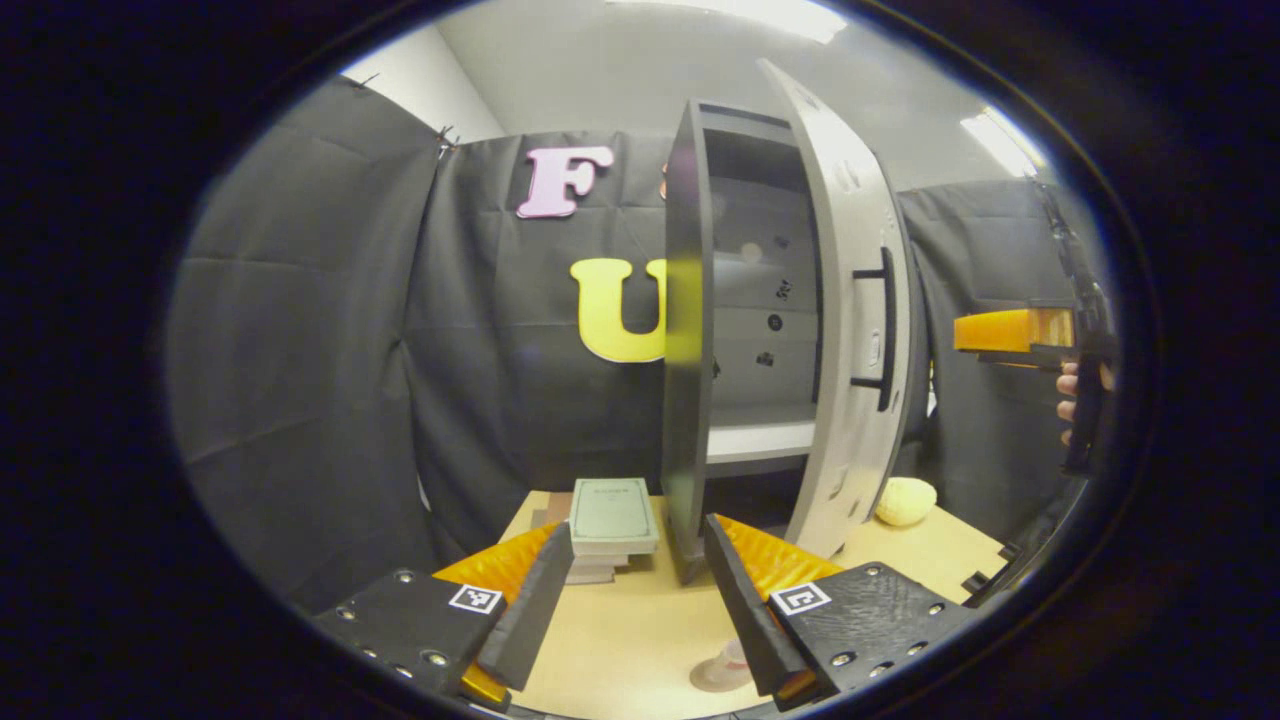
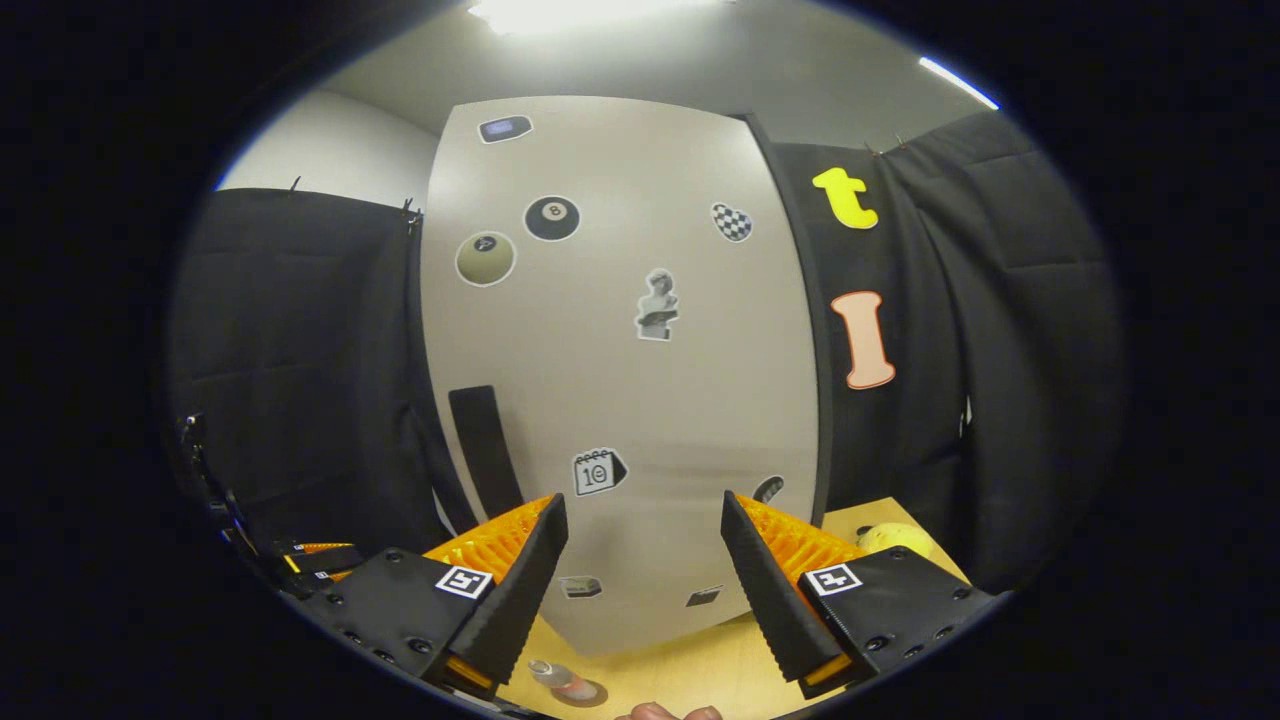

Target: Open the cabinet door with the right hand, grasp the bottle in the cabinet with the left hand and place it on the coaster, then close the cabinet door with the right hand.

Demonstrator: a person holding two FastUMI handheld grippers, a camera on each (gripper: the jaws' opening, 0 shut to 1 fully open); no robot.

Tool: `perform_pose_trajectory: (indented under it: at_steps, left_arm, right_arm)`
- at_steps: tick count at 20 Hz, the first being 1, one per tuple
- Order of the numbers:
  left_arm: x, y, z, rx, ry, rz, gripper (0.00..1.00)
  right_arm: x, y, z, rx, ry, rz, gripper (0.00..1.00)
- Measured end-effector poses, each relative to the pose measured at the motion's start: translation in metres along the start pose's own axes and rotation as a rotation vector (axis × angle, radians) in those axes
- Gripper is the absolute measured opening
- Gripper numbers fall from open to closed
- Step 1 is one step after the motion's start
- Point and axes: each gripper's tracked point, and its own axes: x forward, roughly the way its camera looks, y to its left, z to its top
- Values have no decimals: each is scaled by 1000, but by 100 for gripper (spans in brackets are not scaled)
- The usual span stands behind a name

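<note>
Cabinet door [image 1: 850, 300] stands ajar, bottle [image 2: 560, 680] on the coaster [image 1: 722, 675] on the bench [image 1: 640, 640] before the cabinet, so left tool [image 1: 630, 600] and right tool [image 2: 640, 590] gape empty, right facing the door, likely to shut it.

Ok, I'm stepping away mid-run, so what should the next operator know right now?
Left tool: open, empty, held back from the cabinet.
Right tool: open, empty, facing the door's handle side.
Bottle: on the coaster, on the table in front of the cabinet.
Done: door opened, bottle placed.
Left: close the door with the right tool.
</note>
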Motion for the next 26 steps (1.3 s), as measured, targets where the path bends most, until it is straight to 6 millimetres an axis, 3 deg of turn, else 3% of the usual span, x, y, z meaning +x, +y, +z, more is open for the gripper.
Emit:
perform_pose_trajectory:
  at_steps: [6,10,12,18,22,26]
  left_arm:
    - [-3,-58,21,4,-19,-24,80]
    - [-8,-86,33,7,-35,0,84]
    - [-11,-103,39,-22,-47,10,81]
    - [-22,-162,46,-108,-88,23,82]
    - [-38,-185,44,-134,-117,70,81]
    - [-54,-193,53,-98,-137,120,82]
  right_arm:
    - [-23,-49,-1,-39,-1,-55,96]
    - [-37,-74,-1,-57,-7,-48,97]
    - [-39,-88,-1,-53,-5,-33,97]
    - [-51,-121,0,-43,-10,33,97]
    - [-56,-132,3,-56,-17,91,97]
    - [-58,-137,6,-64,-36,111,97]
